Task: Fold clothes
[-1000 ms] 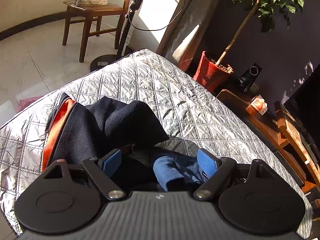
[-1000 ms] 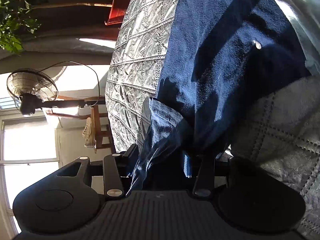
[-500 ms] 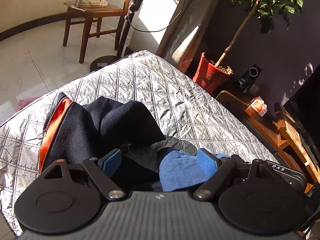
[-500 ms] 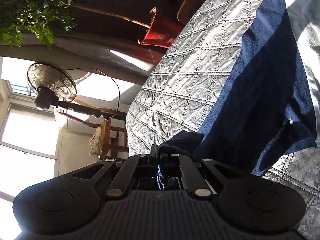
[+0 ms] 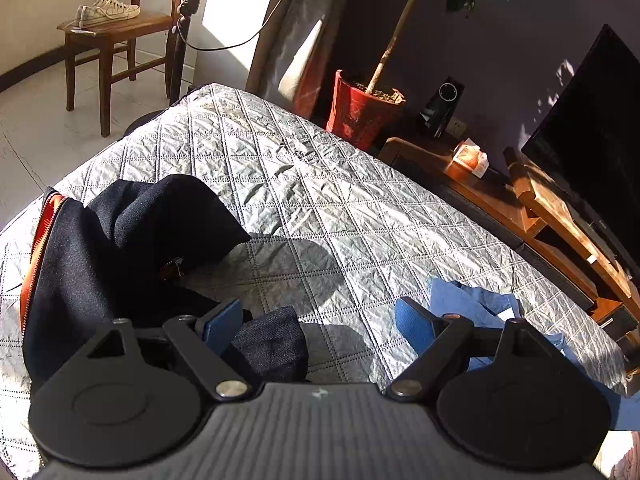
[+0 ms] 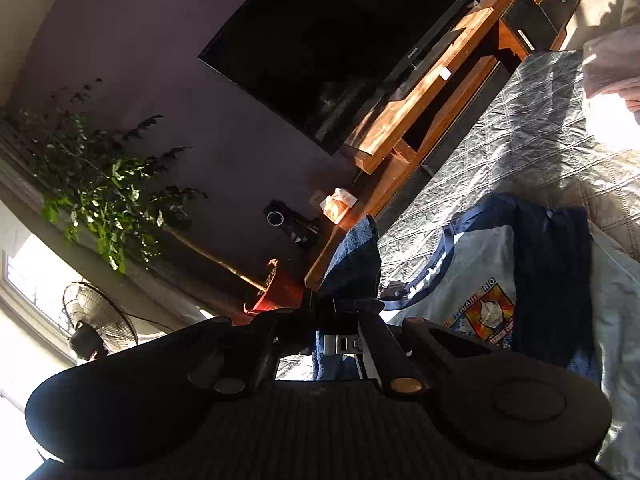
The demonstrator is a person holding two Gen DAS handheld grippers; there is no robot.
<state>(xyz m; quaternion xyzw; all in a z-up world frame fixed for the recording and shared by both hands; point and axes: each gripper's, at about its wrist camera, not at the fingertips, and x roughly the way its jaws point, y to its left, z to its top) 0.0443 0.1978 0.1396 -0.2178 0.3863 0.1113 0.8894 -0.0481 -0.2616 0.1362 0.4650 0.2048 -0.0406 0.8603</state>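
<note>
Over the quilted tabletop [image 5: 320, 200] the right claw [image 6: 340, 308] is pinched tight on a corner of blue cloth [image 6: 354, 256], lifted clear so the fabric hangs from its tips. Below it a pale T-shirt [image 6: 480, 280] with a printed badge lies spread on the quilt, blue sleeves draped across it. Meanwhile the left claw [image 5: 318, 320] stands spread wide and empty, with a dark jacket [image 5: 120, 240] bunched just beside its left finger. Judging by this, a fold is under way: next the raised corner needs carrying across and laying flat, with the free claw pinning the far edge
</note>
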